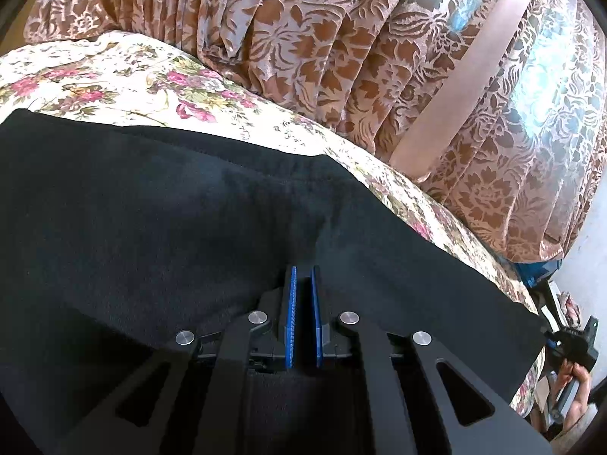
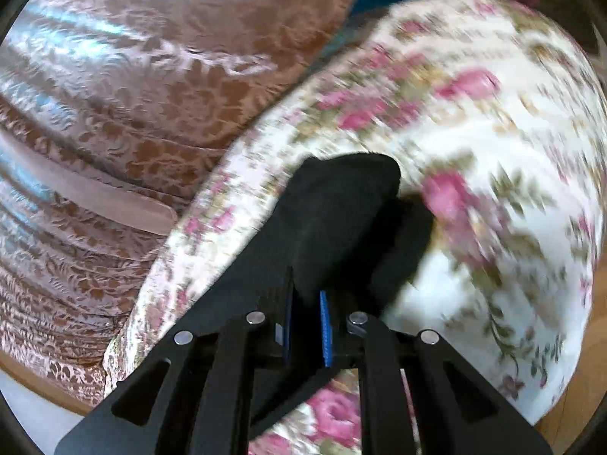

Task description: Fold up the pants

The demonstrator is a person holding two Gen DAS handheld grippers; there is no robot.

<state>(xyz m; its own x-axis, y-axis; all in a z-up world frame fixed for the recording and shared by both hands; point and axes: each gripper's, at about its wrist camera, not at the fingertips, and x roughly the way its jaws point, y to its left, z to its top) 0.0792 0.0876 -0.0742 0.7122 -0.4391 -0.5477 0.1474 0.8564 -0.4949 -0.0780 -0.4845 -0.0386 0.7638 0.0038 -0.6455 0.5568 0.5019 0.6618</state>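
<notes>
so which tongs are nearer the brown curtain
Cannot tell. Left tongs sit on the black pants; right tongs grip pants at the bed's edge. The curtain hangs beyond both.

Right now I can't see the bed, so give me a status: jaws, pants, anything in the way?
Left gripper shut on the black pants. Right gripper shut on a pants end, lifted off the floral bedspread. Curtain behind, nothing blocking.

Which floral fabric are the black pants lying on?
The white bedspread with pink roses. The black pants lie on it; the brown damask curtain hangs pleated behind, touching no pants.
</notes>
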